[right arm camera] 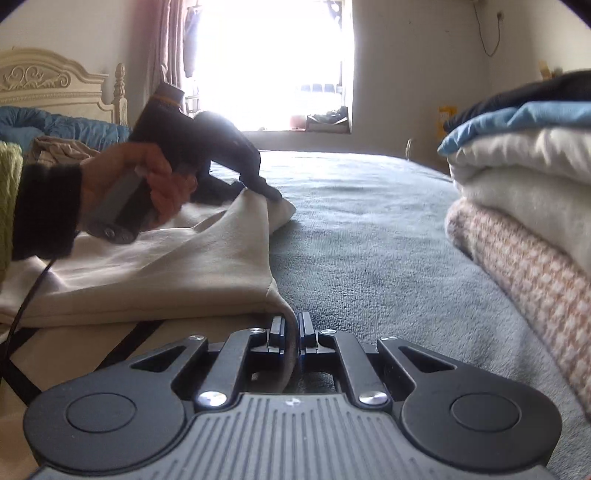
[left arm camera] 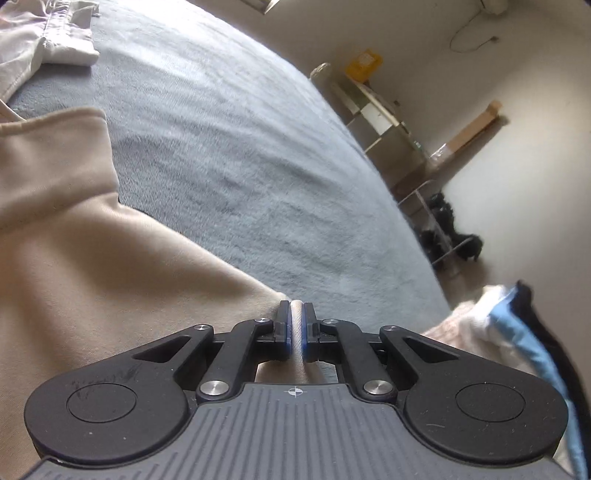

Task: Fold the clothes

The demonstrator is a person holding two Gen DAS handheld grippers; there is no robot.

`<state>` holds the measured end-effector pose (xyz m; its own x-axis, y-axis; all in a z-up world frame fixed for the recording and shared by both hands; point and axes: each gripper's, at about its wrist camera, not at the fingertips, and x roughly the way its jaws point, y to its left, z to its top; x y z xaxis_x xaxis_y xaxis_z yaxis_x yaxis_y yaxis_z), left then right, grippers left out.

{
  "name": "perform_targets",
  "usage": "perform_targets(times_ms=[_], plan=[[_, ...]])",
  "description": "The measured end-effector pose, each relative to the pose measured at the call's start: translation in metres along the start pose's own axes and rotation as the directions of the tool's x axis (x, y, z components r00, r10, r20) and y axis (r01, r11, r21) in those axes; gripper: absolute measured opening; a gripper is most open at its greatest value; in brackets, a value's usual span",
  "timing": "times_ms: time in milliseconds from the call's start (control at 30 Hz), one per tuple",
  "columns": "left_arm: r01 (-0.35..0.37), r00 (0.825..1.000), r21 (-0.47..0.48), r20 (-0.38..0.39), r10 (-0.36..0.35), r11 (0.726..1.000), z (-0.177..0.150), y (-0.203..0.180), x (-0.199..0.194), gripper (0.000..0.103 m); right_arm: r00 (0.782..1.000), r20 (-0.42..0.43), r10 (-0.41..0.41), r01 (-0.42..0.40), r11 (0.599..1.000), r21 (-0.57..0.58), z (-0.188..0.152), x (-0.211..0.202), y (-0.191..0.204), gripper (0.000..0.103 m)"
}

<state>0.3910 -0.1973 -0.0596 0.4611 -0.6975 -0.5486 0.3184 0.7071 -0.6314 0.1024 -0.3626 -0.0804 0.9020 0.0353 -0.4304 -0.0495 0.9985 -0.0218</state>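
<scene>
You are working low over a grey-blue fleece blanket (left arm camera: 240,155) that covers the bed and fills most of both wrist views. Your left gripper (left arm camera: 296,321) is clenched on a corner of the beige garment (left arm camera: 92,277), a thin fold of cloth pressed between its jaws; the garment spreads from the gripper toward 9 and 10 o'clock in the left view, lying on the blanket. Your right gripper (right arm camera: 291,332) is likewise pinched on another corner of the same garment, which rises from its jaws toward 10 o'clock in the right view. There your left hand (right arm camera: 147,181), in a dark sleeve (right arm camera: 48,210), grips the other tool's handle above the cloth at about 10 o'clock. At 3 o'clock in the right view sits a stack of folded clothes (right arm camera: 524,206): a pink-and-white patterned piece at the bottom, white layers above, then light blue and dark on top. Another pale garment (left arm camera: 48,33) lies on the blanket at 11 o'clock in the left view. Beyond the bed, a bright window (right arm camera: 273,62) glares at 12 o'clock, a cream carved headboard (right arm camera: 55,81) stands at 10 o'clock, and a shelf unit (left arm camera: 384,122) stands against the pale wall at 2 o'clock in the left view.
</scene>
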Motion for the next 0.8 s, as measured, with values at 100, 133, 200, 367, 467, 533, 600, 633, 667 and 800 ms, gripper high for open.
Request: perform_targets(times_ms=[100, 133, 200, 367, 467, 533, 600, 633, 667, 800], plan=[[-0.008, 1.0, -0.015, -0.013, 0.008, 1.0, 0.004, -0.003, 0.003, 0.011, 1.0, -0.011, 0.012, -0.012, 1.0, 0.023, -0.001, 0.002, -0.003, 0.006], [-0.007, 1.0, -0.029, -0.009, 0.007, 1.0, 0.007, -0.005, 0.001, 0.014, 1.0, -0.015, 0.016, -0.015, 0.999, 0.03, -0.001, 0.002, -0.005, 0.006], [-0.004, 1.0, -0.055, -0.002, 0.004, 0.998, 0.012, -0.009, -0.003, 0.026, 1.0, -0.019, 0.021, -0.021, 0.999, 0.041, -0.001, 0.003, -0.006, 0.006], [-0.007, 0.996, -0.126, 0.085, 0.018, 0.992, 0.027, -0.018, -0.022, 0.044, 0.999, -0.022, 0.028, -0.027, 0.998, 0.053, -0.001, 0.003, -0.009, 0.006], [-0.016, 0.993, -0.146, 0.117, 0.033, 0.989, 0.033, -0.024, -0.044, 0.044, 0.998, -0.025, 0.054, -0.051, 0.995, 0.091, -0.001, 0.005, -0.015, 0.007], [-0.04, 0.989, -0.119, 0.135, 0.056, 0.992, 0.034, -0.033, -0.067, 0.044, 0.996, -0.027, 0.079, -0.075, 0.989, 0.127, -0.002, 0.006, -0.022, 0.007], [-0.044, 0.983, -0.085, 0.175, 0.059, 0.995, 0.03, -0.042, -0.104, 0.044, 0.994, -0.03, 0.106, -0.1, 0.981, 0.165, -0.002, 0.007, -0.028, 0.008], [-0.043, 0.978, -0.069, 0.202, 0.056, 0.997, 0.028, -0.046, -0.127, 0.044, 0.992, -0.03, 0.12, -0.112, 0.976, 0.184, -0.002, 0.007, -0.031, 0.009], [-0.04, 0.972, -0.053, 0.229, 0.052, 0.998, 0.025, -0.05, -0.151, 0.044, 0.99, -0.03, 0.135, -0.126, 0.971, 0.204, -0.002, 0.007, -0.034, 0.009], [-0.08, 0.936, -0.002, 0.343, 0.076, 0.997, 0.002, -0.061, -0.26, 0.049, 0.976, -0.025, 0.215, -0.197, 0.93, 0.31, -0.003, 0.008, -0.052, 0.016]])
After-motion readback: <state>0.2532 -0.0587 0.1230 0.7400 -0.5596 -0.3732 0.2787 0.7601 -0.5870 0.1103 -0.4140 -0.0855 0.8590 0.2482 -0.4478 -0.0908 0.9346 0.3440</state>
